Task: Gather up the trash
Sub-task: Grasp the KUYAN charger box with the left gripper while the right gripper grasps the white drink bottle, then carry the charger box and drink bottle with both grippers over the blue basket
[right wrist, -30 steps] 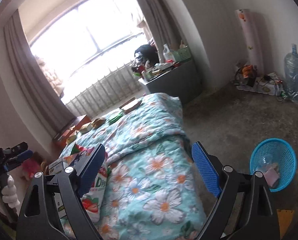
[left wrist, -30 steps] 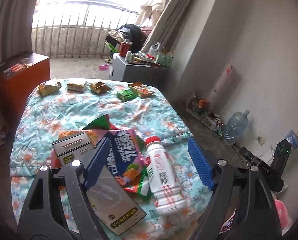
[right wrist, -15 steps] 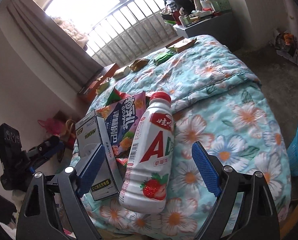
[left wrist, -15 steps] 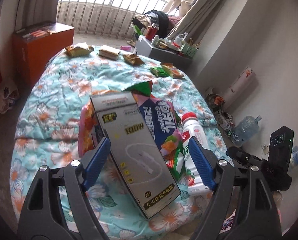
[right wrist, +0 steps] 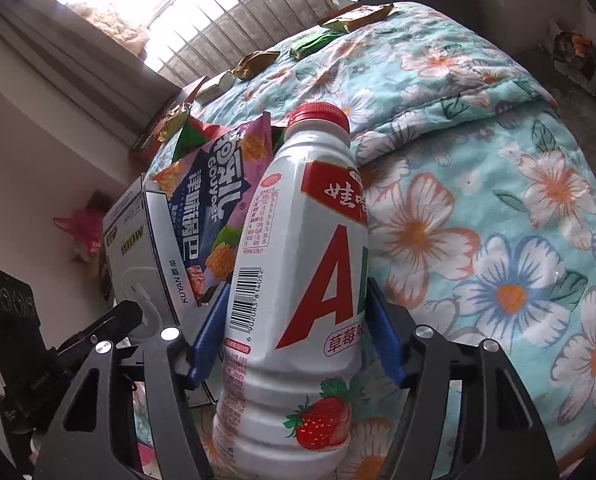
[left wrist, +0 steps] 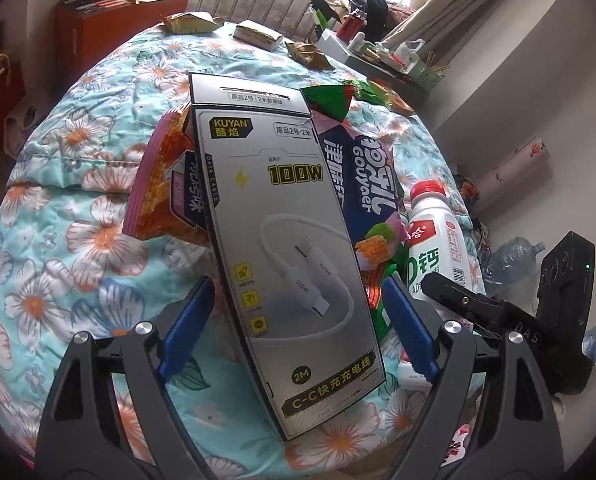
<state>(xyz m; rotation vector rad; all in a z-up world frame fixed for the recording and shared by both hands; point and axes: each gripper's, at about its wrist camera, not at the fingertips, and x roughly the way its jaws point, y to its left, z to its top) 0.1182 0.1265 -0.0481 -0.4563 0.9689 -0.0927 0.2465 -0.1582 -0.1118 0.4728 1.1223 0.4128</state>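
Observation:
A silver cable box (left wrist: 282, 220) lies tilted on snack bags at the near end of the flowered bed (left wrist: 78, 160). My left gripper (left wrist: 298, 324) is open, and the box's lower half sits between its blue pads (left wrist: 186, 320), close to both. A blue and pink snack bag (left wrist: 361, 168) and an orange one (left wrist: 158, 184) poke out from under the box. To the right lies a white drink bottle (right wrist: 298, 240) with a red cap. My right gripper (right wrist: 298, 320) is closing on the bottle, and its pads (right wrist: 214, 320) touch both sides of the body.
Several small wrappers (left wrist: 258, 34) lie at the far end of the bed, a green one (right wrist: 309, 46) among them. An orange cabinet (left wrist: 118, 12) stands far left, a cluttered grey side table (left wrist: 377, 60) by the window, and a water jug (left wrist: 513, 256) on the floor at right.
Both grippers dropped toward the bed's near end. The box came between the left fingers. The right gripper swung left from the floor basket to the bottle, and its jaws narrowed onto it.

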